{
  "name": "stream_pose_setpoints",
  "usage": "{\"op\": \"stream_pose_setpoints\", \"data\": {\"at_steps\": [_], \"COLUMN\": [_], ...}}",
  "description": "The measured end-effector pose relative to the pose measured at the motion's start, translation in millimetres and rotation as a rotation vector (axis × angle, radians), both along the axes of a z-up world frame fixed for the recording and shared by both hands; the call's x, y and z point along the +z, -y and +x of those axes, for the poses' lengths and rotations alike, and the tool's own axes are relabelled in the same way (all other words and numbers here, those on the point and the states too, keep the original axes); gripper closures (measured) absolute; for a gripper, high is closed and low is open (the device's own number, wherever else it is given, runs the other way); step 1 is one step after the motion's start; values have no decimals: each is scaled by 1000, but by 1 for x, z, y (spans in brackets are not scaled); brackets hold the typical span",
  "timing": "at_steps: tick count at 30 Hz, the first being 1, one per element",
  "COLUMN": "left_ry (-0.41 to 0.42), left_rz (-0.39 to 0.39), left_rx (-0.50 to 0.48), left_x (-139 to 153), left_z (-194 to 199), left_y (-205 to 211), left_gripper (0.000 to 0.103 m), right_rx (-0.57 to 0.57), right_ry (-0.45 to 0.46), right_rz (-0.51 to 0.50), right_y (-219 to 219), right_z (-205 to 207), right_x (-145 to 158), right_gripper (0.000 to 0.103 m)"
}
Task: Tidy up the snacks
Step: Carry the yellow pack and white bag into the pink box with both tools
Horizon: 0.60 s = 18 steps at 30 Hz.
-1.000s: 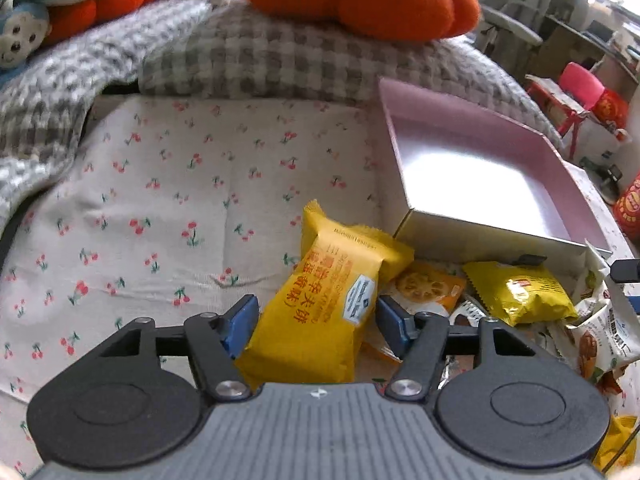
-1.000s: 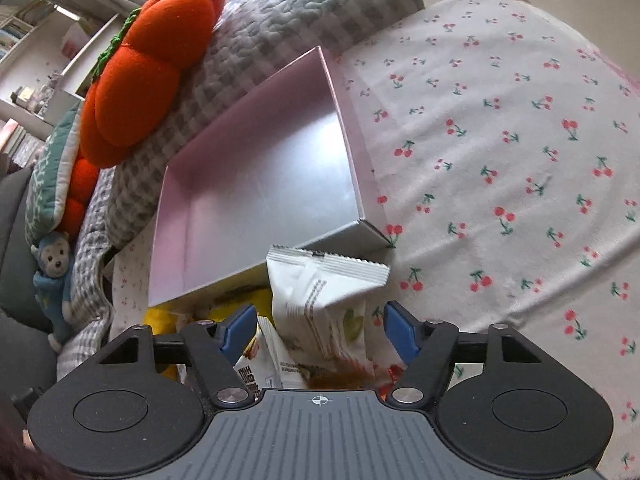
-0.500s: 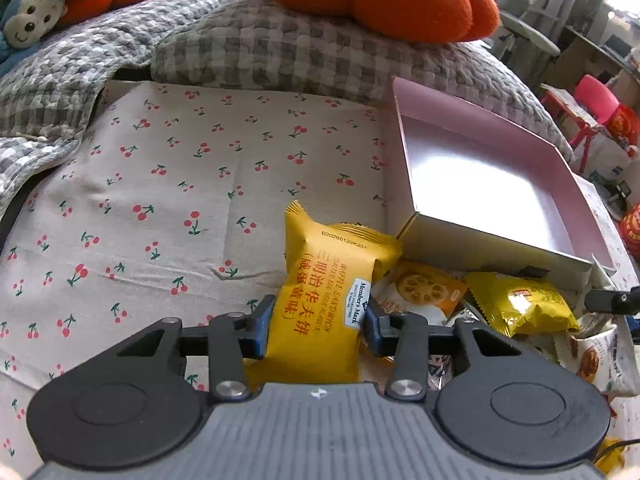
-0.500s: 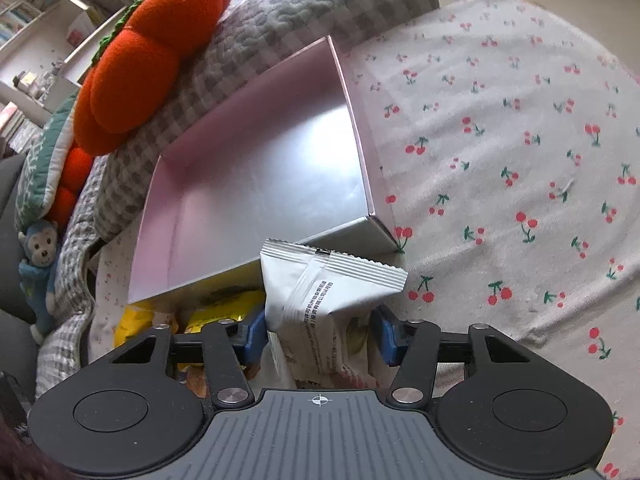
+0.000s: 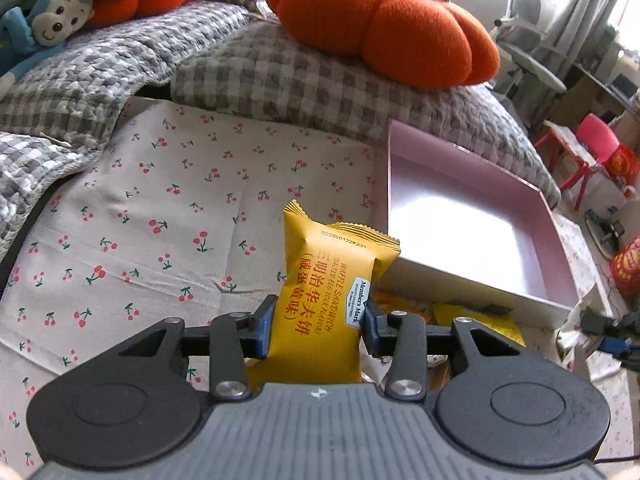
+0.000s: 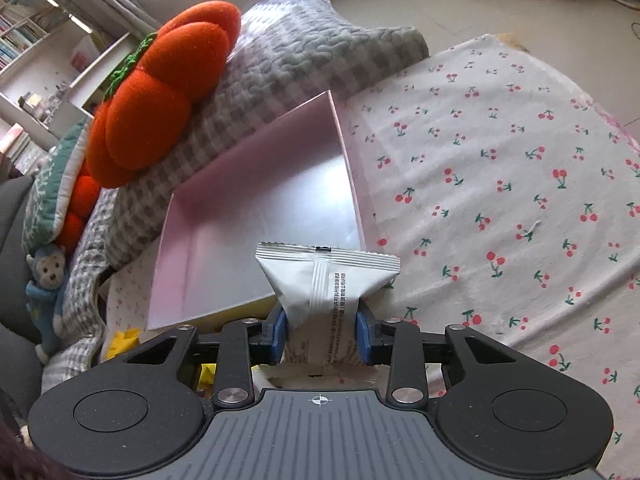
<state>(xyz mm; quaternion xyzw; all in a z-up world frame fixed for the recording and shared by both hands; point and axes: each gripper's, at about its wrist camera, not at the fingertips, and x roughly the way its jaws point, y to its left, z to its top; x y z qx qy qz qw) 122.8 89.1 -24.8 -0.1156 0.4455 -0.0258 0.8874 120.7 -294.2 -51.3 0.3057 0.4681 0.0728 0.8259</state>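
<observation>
both claws clamped on snack packets beside the pink box

the white cherry-print cloth [image 5: 168, 216] spreads under everything, with a grey checked quilt [image 5: 280, 80] bunched along its far edge. a plump orange pumpkin-shaped cushion [image 5: 384, 28] sits on the quilt behind the shallow square pink cardboard box [image 5: 464, 216], which lies open on the cloth with a bare floor. loose yellow snack wrappers [image 5: 472, 316] lie against the box's near wall. the left gripper [image 5: 320, 330] is clenched on a yellow waffle sandwich packet [image 5: 328, 288], held upright just off the box's near left corner. the right gripper [image 6: 320, 334] is clamped on a white foil snack packet [image 6: 324, 280], whose top edge stands over the box's near right corner.
</observation>
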Motion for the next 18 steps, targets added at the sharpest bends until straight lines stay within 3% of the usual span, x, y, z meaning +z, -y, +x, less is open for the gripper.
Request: {"op": "stream_pose_setpoints", "data": {"at_steps": [6, 8, 12, 13, 18], "left_ry": [10, 15, 13, 13, 18], "left_rz": [-18, -19, -25, -24, -22], "left_rx": [25, 24, 26, 25, 9], "left_x": [10, 12, 14, 15, 16], "left_z": [-4, -4, -4, -3, 0], "left_y": [3, 5, 10, 12, 24], "left_gripper": [65, 65, 65, 65, 65], "right_rx": [-2, 6, 14, 11, 50], "right_ry": [-38, -39, -41, -42, -25], "right_rz": [49, 58, 10, 7, 7], "right_y": [2, 1, -6, -7, -14], "right_z": [2, 3, 7, 8, 15], "right_x": [-7, -10, -11, -12, -17], "right_gripper": [64, 55, 49, 42, 36]}}
